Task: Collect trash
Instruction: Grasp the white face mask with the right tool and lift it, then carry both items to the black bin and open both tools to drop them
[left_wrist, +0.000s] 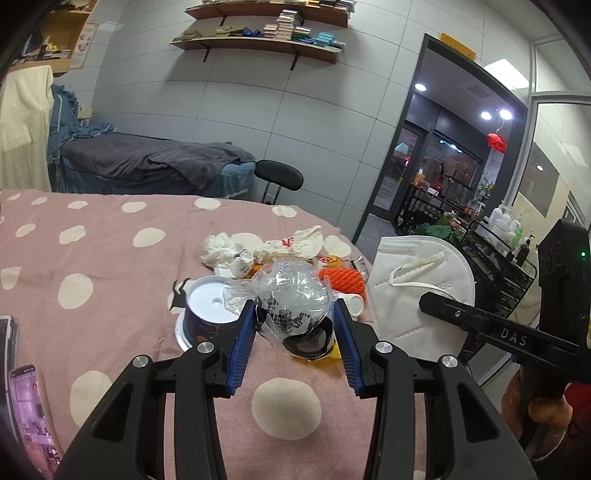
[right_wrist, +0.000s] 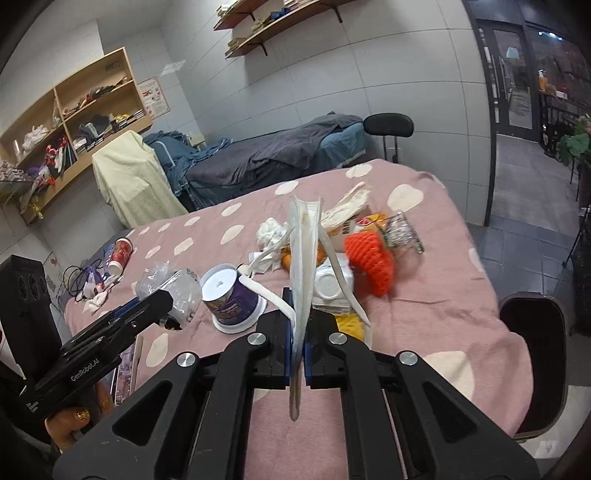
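- Our left gripper is squeezed onto a clear plastic wrapper with black print on it. The two blue pads press on its sides.
- Our right gripper is closed tight on a white face mask. In the right wrist view we see the mask from its thin edge, standing up between the pads, with its straps hanging loose.
- In the left wrist view the same mask shows its flat side at about 3 o'clock from the wrapper, up off the bed.
- The pink bed cover has big cream dots. The trash lies on it.
- A purple cup stands upside down with its white bottom up. In the right wrist view it sits at about 9 o'clock from the mask.
- An orange foam net lies at about 2 o'clock from the mask.
- A crumpled white tissue lies at about 11 o'clock from the wrapper, farther back on the bed.
- A red paper cup lies on its side far off at 9 o'clock, next to some black wires.
- A phone lies at the bed's edge at about 8 o'clock in the left wrist view.
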